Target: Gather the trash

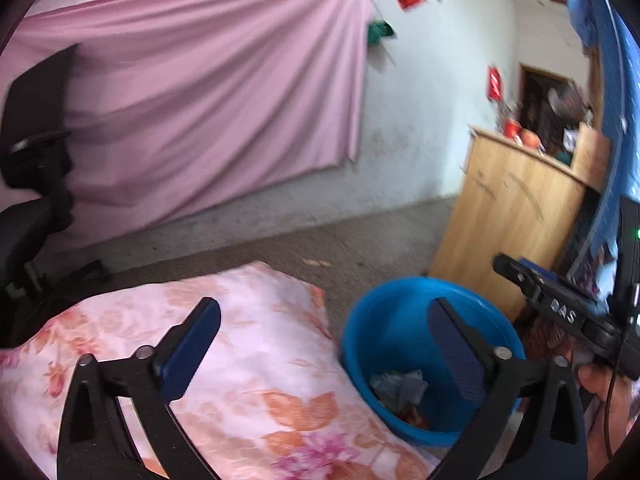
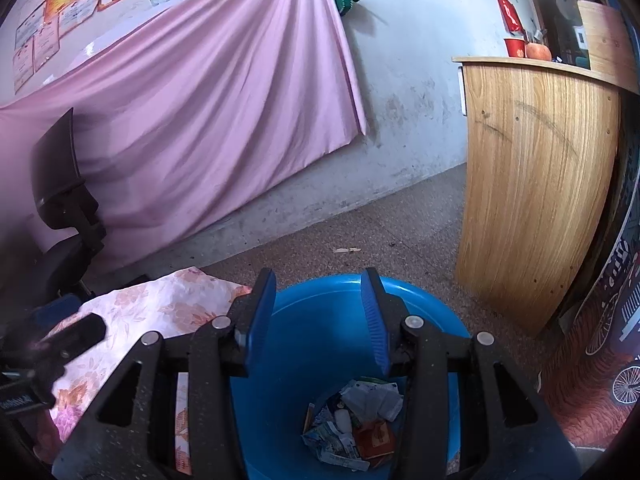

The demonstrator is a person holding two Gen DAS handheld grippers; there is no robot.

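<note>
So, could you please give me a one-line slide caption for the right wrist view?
Open right hand-held gripper poised above a blue basin holding crumpled wrappers, beside floral bedding.

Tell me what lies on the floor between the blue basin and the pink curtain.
Right wrist view: bare floor except one small pale scrap between the blue basin and pink curtain.

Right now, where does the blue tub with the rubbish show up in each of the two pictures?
Left wrist view: the blue tub sits at lower right, beside the floral cushion.
Right wrist view: its rim is bottom centre, below the right tongs.
Shared landmark: the wooden cabinet.
</note>
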